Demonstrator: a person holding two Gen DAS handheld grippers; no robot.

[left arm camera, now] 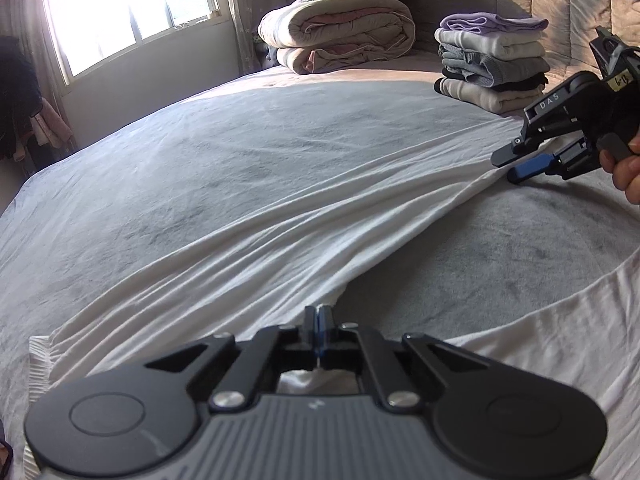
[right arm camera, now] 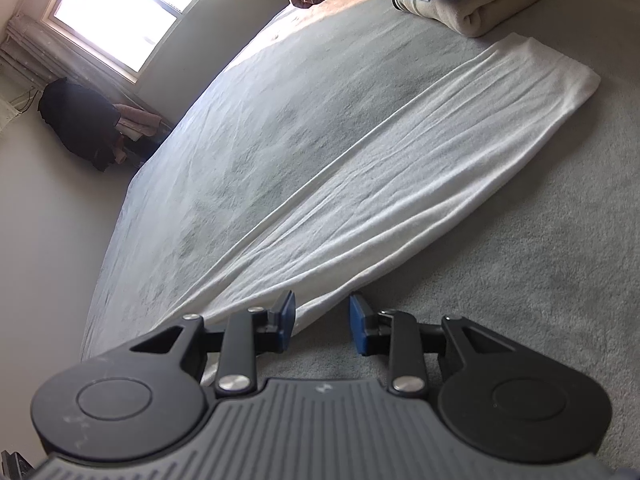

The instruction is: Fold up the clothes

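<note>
White cotton garment (left arm camera: 248, 216) lies stretched in a long band on the grey bed (left arm camera: 540, 232). The left tool (left arm camera: 318, 320) is clamped on one end, apparently keeping it taut; the right tool (right arm camera: 322, 320) has its pads apart, straddling the other end.

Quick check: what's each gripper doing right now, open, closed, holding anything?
Left gripper: closed, pinching the edge of the white garment.
Right gripper: open, fingers apart around the garment's edge, gripping nothing.
</note>
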